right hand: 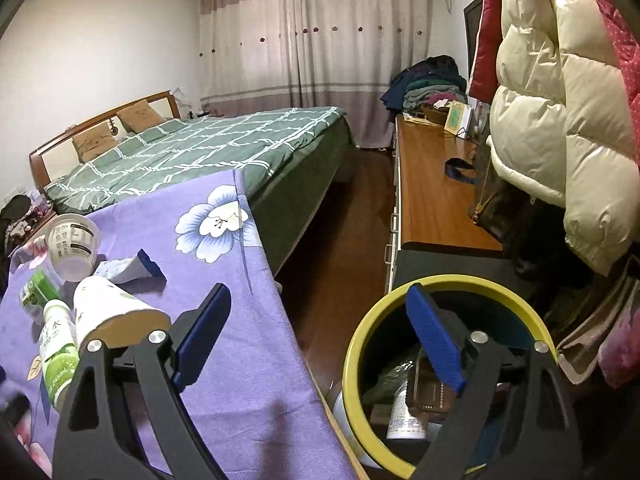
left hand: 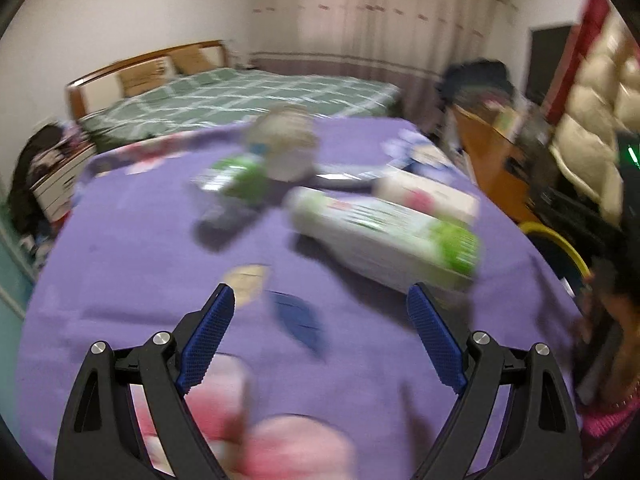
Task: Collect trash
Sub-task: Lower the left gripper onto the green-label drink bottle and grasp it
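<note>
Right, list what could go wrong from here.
1. The left gripper is open and empty over the purple cloth, but its view is badly blurred, so a grab at the green-labelled bottle could miss or roll it.
2. The trash bin sits below the table edge beside the open right gripper; items nudged off could land on the floor.

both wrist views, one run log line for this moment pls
left gripper: open, empty, over purple cloth | right gripper: open, empty, above yellow-rimmed bin | bottles, cup still on cloth
</note>
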A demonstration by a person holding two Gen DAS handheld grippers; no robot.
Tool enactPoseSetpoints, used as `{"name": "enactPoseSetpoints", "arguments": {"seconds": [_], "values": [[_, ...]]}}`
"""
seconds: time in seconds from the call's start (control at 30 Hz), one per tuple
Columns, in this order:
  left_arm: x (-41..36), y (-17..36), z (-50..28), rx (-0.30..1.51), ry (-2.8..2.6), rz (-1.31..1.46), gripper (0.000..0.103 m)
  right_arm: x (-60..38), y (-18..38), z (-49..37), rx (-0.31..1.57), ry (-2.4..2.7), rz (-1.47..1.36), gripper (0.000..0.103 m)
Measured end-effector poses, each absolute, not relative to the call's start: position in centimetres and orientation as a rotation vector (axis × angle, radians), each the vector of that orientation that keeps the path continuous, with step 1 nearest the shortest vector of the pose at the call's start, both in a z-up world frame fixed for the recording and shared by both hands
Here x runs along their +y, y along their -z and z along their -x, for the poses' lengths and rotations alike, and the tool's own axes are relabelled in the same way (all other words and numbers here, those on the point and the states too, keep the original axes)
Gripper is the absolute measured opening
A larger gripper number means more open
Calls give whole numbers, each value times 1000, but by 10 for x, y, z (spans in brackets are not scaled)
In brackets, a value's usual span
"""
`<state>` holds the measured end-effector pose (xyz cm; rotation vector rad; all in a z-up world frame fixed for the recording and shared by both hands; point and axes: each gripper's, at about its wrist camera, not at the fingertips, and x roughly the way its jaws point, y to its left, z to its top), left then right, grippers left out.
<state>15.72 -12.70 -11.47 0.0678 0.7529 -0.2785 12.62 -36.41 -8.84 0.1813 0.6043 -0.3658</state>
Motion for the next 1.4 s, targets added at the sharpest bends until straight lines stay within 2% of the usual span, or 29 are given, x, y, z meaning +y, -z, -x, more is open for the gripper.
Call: {"name": "enactPoseSetpoints", "arguments": {"seconds": [0.33, 0.6, 0.93, 1.1, 1.37, 1.4], "values": [[-192, 124, -168, 793, 304, -108, 87, -365, 87, -124, 598, 355, -188, 85], [-147, 121, -183, 807, 207, -65, 87, -368, 87, -125, 602, 338, -215, 85], [-49, 112, -196, 796, -4, 43, 87, -368, 88, -127, 606, 344, -204, 85], [-71, 106, -188, 760, 98, -29, 88, -368, 89, -128, 609, 344, -208, 85], [-86, 120, -221, 803, 106, -36, 88, -368, 89, -128, 607, 339, -204, 85], [-87, 122, -225, 809, 103, -36, 84, -368, 89, -128, 606, 338, -208, 85]]}}
